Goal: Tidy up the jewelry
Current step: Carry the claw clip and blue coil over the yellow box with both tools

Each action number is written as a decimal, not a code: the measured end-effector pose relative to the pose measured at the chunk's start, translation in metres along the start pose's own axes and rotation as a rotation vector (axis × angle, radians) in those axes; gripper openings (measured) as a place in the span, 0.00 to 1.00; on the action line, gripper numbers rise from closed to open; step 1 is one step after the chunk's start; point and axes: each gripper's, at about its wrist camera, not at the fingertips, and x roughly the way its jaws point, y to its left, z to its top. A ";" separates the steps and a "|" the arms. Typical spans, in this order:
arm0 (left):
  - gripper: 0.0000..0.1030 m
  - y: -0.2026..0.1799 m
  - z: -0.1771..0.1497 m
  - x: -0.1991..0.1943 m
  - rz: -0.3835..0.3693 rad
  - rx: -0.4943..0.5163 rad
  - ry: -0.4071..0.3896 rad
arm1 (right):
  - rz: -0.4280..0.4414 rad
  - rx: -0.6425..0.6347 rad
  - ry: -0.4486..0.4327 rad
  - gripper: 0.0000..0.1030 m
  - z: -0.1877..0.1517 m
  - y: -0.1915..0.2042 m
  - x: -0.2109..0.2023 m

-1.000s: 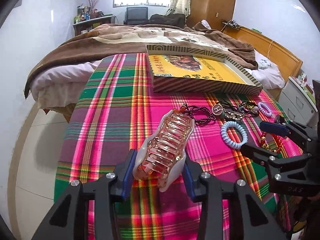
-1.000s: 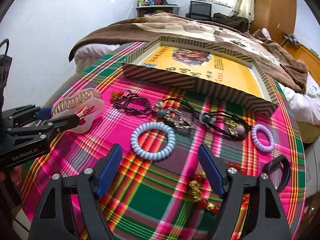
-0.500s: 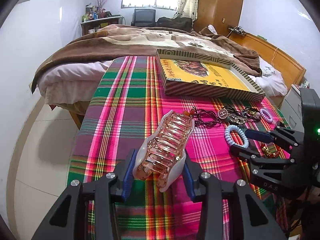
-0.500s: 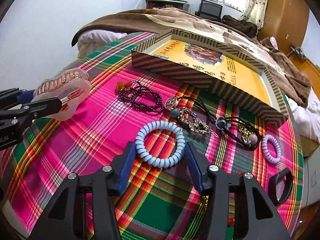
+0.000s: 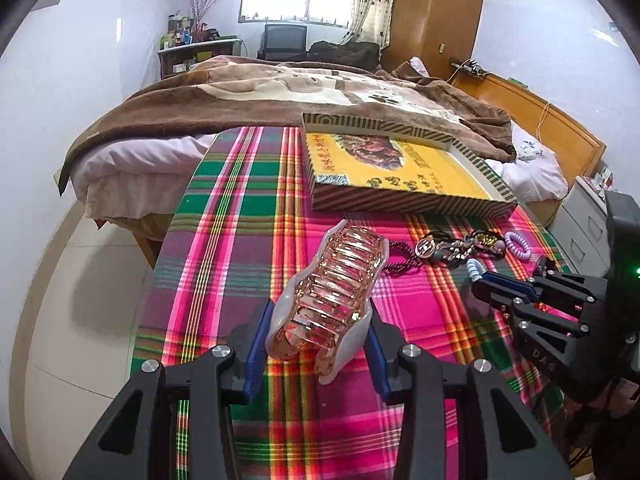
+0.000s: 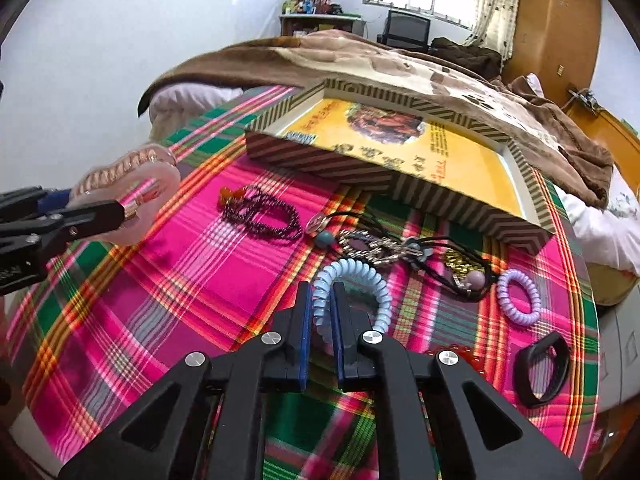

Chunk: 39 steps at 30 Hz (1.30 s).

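Observation:
My left gripper (image 5: 316,344) is shut on a pink translucent hair claw clip (image 5: 332,292) and holds it above the plaid tablecloth; the clip also shows in the right wrist view (image 6: 128,196). My right gripper (image 6: 320,312) is shut on a light blue spiral hair tie (image 6: 352,280), pinching its left side. My right gripper shows in the left wrist view (image 5: 504,292). An open striped box with a yellow inside (image 5: 400,176) lies further back, also in the right wrist view (image 6: 400,160).
On the cloth lie a dark bead bracelet (image 6: 260,216), a tangle of black cords and metal charms (image 6: 384,248), a purple spiral hair tie (image 6: 520,292), red beads (image 6: 460,354) and a black ring-shaped piece (image 6: 544,372). A bed with a brown blanket (image 5: 280,92) stands behind.
My right gripper moved forward over the blue spiral hair tie and shut on it. My left gripper, still holding the claw clip, has risen and drawn back a little.

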 end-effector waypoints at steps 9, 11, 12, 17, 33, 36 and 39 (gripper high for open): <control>0.42 -0.014 0.038 0.002 -0.055 0.026 -0.027 | -0.014 0.065 -0.100 0.09 0.028 -0.040 -0.040; 0.42 -0.017 0.047 0.006 -0.066 0.028 -0.024 | -0.039 0.083 -0.108 0.09 0.036 -0.054 -0.043; 0.42 -0.019 0.052 0.010 -0.069 0.031 -0.025 | -0.045 0.096 -0.107 0.09 0.040 -0.062 -0.043; 0.42 -0.028 0.083 0.034 -0.083 0.026 -0.028 | -0.096 0.150 -0.083 0.09 0.058 -0.103 -0.029; 0.66 -0.022 0.074 0.079 -0.052 0.075 0.075 | -0.087 0.187 -0.079 0.09 0.064 -0.130 -0.006; 0.66 -0.027 0.072 0.089 -0.046 0.080 0.096 | -0.088 0.185 -0.076 0.09 0.065 -0.129 -0.005; 0.39 -0.032 0.070 0.099 -0.026 0.100 0.113 | -0.090 0.185 -0.074 0.09 0.065 -0.130 -0.004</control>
